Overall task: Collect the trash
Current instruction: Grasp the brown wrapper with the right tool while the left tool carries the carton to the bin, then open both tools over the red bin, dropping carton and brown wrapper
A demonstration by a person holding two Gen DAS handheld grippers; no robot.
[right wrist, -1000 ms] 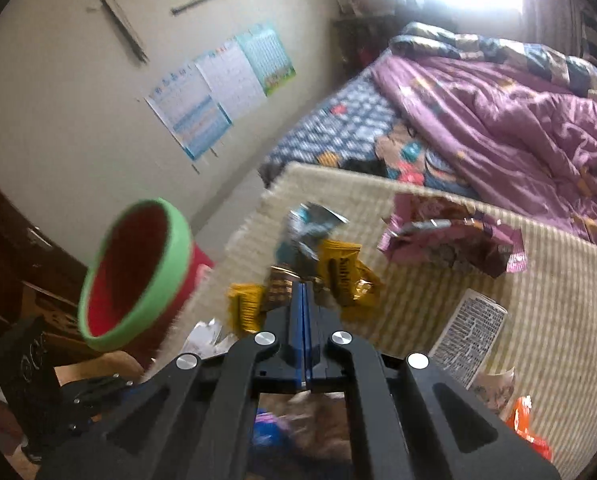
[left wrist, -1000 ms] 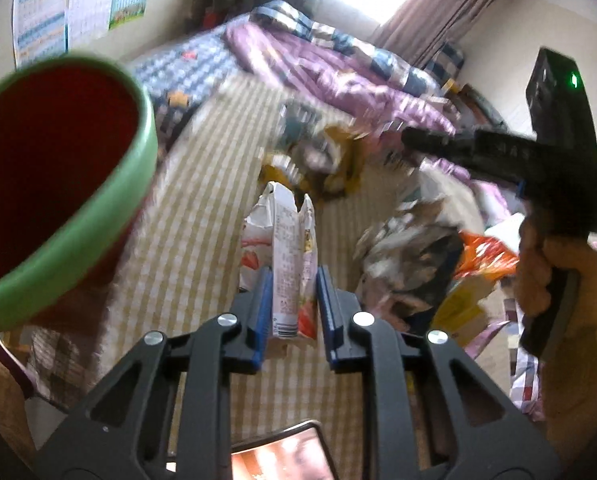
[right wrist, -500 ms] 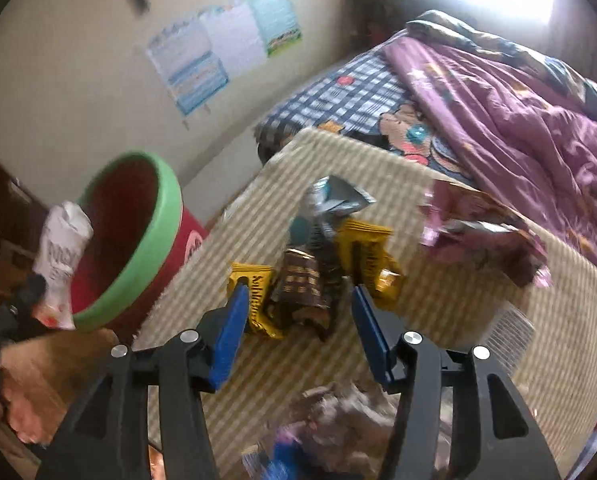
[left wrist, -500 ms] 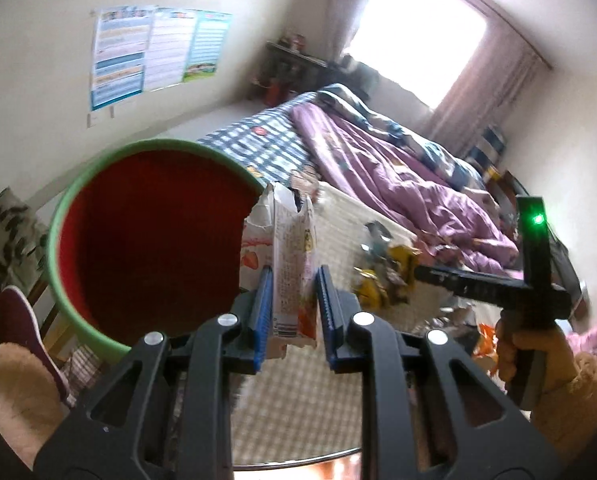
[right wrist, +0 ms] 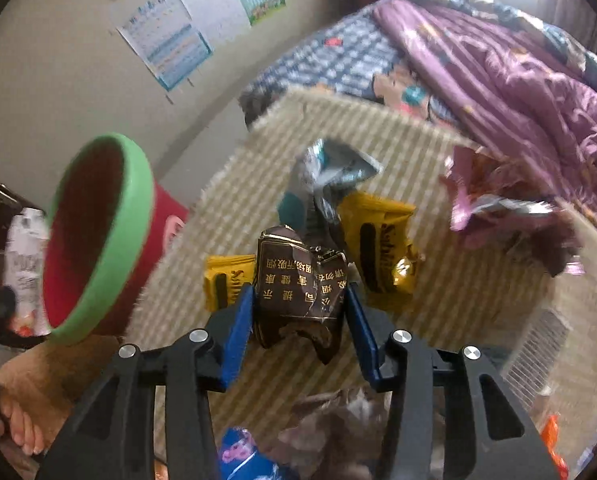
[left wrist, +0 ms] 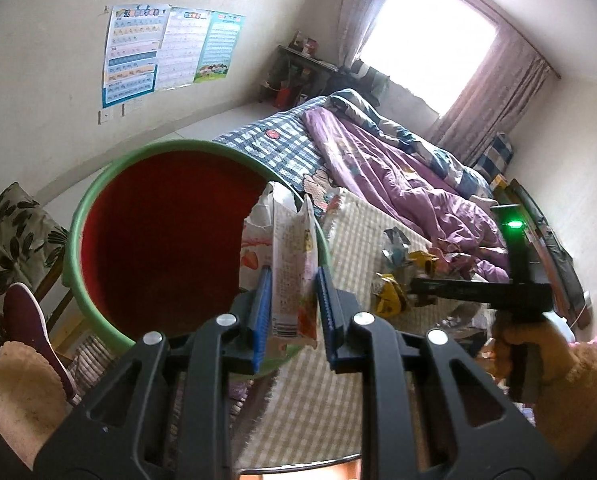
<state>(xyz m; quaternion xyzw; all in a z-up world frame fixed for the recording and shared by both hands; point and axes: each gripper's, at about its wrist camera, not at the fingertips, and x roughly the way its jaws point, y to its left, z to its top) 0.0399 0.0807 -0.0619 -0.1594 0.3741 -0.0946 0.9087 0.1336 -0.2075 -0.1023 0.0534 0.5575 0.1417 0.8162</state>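
Since a second ago the left gripper (left wrist: 292,312) has carried its white strawberry-printed carton (left wrist: 286,268) off the checked mat (left wrist: 362,248) and up to the red bin (left wrist: 158,240), whose green rim now fills the left-wrist view; the right gripper (right wrist: 300,316), then pinched shut above the wrappers, has dropped toward them and spread its fingers.

Now the left fingers are narrow, clamped on the flattened carton, which stands upright between the blue pads. The carton's torn top overlaps the near right part of the bin's rim, with the red inside behind it. The bin stands off the mat's left edge, beside a leaf-patterned cushion (left wrist: 14,240).

From the right wrist, the blue fingers (right wrist: 238,332) sit either side of a crumpled brown wrapper (right wrist: 298,300) printed with pale characters; the jaws are closing, and whether the pads already press on it I cannot tell. The wrapper lies near the mat's middle, with a yellow packet (right wrist: 224,280) touching it on the left and a larger yellow packet (right wrist: 382,248) on the right. A silver-and-teal wrapper (right wrist: 330,168) lies just beyond. A pink bag (right wrist: 494,204), blurred, lies toward the mat's right edge, next to the purple quilt (right wrist: 518,64) on the bed.
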